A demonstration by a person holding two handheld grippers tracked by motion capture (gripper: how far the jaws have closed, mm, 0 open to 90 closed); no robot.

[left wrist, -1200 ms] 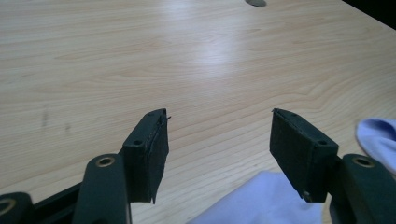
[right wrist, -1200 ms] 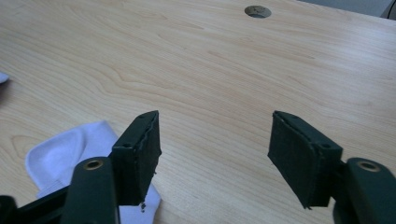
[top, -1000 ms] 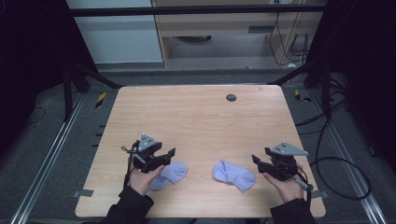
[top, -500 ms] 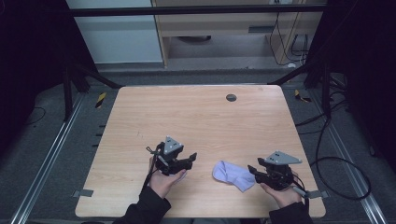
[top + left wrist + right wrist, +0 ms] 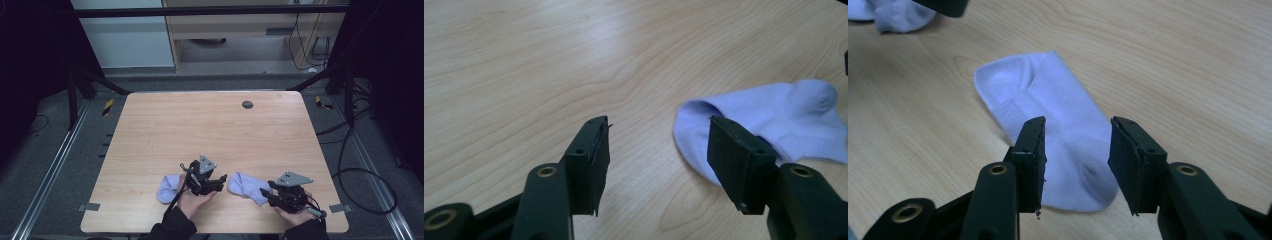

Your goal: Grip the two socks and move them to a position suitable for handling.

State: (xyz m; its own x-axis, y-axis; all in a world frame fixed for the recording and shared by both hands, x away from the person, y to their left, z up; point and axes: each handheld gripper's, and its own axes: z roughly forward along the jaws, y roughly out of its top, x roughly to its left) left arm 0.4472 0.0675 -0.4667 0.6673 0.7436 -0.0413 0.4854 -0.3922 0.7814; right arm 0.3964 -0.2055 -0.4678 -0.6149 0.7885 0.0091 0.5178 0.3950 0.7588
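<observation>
- The wooden surface (image 5: pixel 210 130) carries two pale lilac socks near its 6 o'clock edge.
- The left sock (image 5: pixel 167 187) is partly hidden behind the left hand-held gripper (image 5: pixel 220 181) and its hand.
- The right sock (image 5: pixel 247 186) lies between both grippers, its toe end covered in the high view.
- The left hand-held gripper, released, has been closing slightly, nothing between its jaws.
- The right hand-held gripper (image 5: pixel 1075 150) has been closing, jaws astride the right sock, not yet pinching.
</observation>
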